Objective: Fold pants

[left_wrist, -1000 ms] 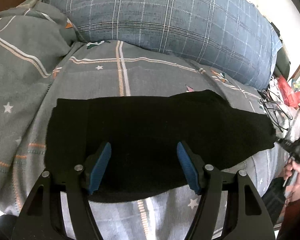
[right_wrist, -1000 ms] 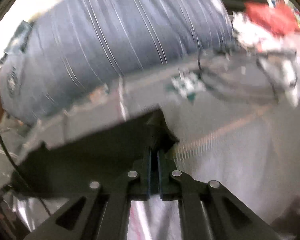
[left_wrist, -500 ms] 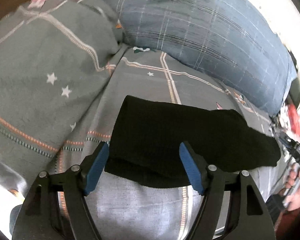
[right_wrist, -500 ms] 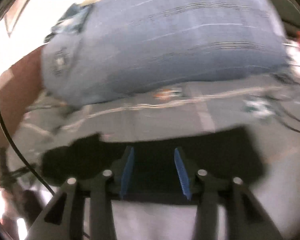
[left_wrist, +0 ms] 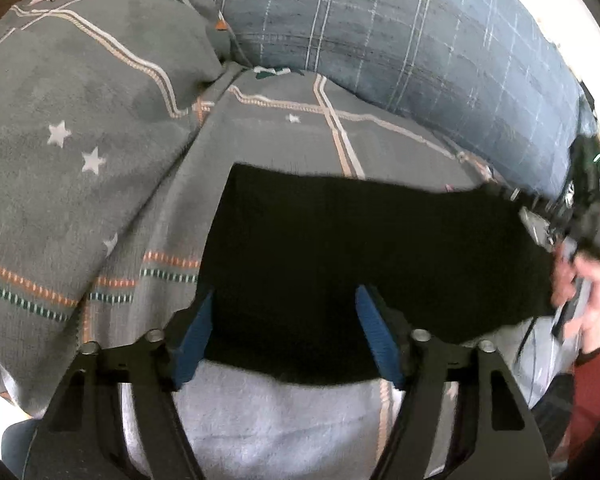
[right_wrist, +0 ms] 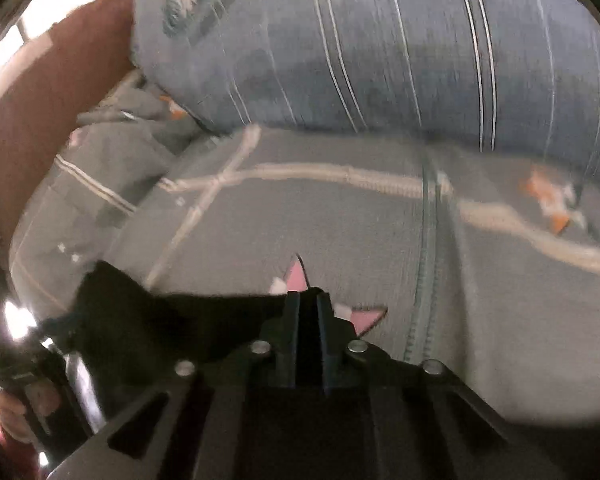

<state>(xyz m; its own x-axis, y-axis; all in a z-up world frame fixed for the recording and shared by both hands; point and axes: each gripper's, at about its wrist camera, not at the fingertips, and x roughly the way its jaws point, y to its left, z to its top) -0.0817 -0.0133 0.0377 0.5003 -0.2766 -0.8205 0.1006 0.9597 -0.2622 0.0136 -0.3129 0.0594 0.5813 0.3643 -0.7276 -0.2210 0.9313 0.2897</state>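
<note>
Your left gripper (left_wrist: 284, 332): jaws apart, having just narrowed a little; blue pads (left_wrist: 374, 334) sit over the near edge of the pants (left_wrist: 360, 264), which lie between them, and the pads do not press the cloth.

Your right gripper (right_wrist: 307, 320): jaws closed together after a quick open and shut; a corner of the black cloth (right_wrist: 172, 328) sits pinched at the tips. The left view shows the same tool (left_wrist: 556, 224) at the far right end of the garment, with your right hand (left_wrist: 592, 296) on its handle.

Pants: black, folded into a broad band, lying flat across the middle of the bed and running left to right.

Bed cover (left_wrist: 380, 144): grey, with pale stripes, small white stars and orange and green dashed lines; it lies under the pants.

Pillow (left_wrist: 80, 120): same grey pattern, just beside the left end of the pants.

Quilt (left_wrist: 400, 40): blue with a thin white check, bunched behind the pants along the far side.

Sleeve (left_wrist: 596, 380): dark red, at your right wrist.
</note>
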